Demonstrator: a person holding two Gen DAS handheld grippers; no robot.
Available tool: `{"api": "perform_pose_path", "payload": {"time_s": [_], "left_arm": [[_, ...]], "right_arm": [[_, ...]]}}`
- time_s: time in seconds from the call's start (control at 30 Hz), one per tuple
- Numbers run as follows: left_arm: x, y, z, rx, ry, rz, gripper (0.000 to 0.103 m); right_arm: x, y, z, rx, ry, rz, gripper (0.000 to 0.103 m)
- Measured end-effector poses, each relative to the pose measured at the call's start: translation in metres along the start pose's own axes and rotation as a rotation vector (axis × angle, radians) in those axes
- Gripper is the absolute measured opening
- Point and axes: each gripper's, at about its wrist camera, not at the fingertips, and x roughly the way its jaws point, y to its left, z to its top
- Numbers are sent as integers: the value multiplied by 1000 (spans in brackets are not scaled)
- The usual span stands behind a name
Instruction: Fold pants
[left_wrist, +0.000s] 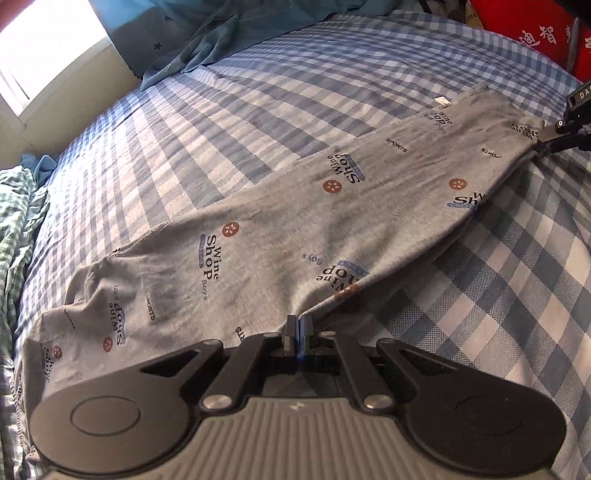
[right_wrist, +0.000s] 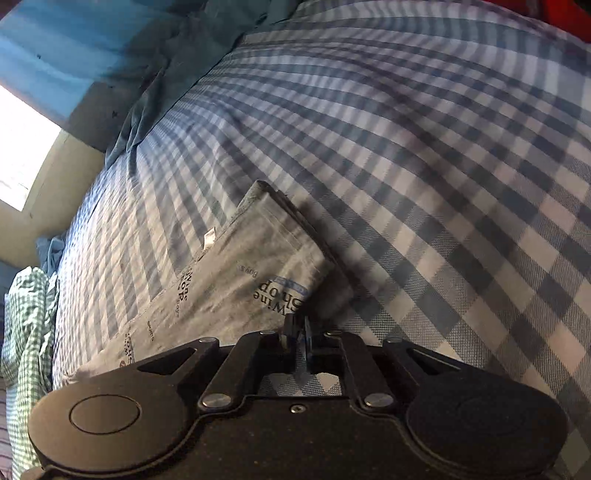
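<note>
Grey printed pants (left_wrist: 280, 236) lie stretched in a long band across the checked bed sheet (left_wrist: 258, 96). My left gripper (left_wrist: 298, 325) is shut, and a raised fold of the pants' near edge is pinched between its fingertips. My right gripper (left_wrist: 546, 138) reaches in from the right edge and meets the pants' far end. In the right wrist view that end of the pants (right_wrist: 236, 273) shows stacked layers and a white label. The right gripper (right_wrist: 297, 330) sits at its near edge, jaws a narrow gap apart, not clamped on the cloth.
A rumpled teal blanket (left_wrist: 207, 40) lies at the head of the bed by the bright window (left_wrist: 40, 55). Green checked fabric (left_wrist: 14, 229) hangs off the left side. Red boxes with white characters (left_wrist: 535, 33) stand at the far right.
</note>
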Motion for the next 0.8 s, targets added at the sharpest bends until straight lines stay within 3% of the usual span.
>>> {"api": "perform_pose_path", "payload": {"time_s": [0.13,0.23,0.33,0.37,0.57,0.8], "left_arm": [[-1,2,0,-9,11,6,0],[-2,2,0,-30,18,7,0],[-3,4,1,-54,22,9,0],[-4,4,1,-60,19,11,0],[-8,3,0,-60,0,27,0],[2,4,-3,-75,48,8,0]], "right_arm": [[-8,-5,9,14,-40,5,33],[1,-7,22,30,-38,-13,34],[15,-3,33,8,-6,-28,19],[16,1,35,-11,-5,-47,2],[-8,15,34,-98,-74,-83,1],[14,-11,26,-30,8,-70,4]]}}
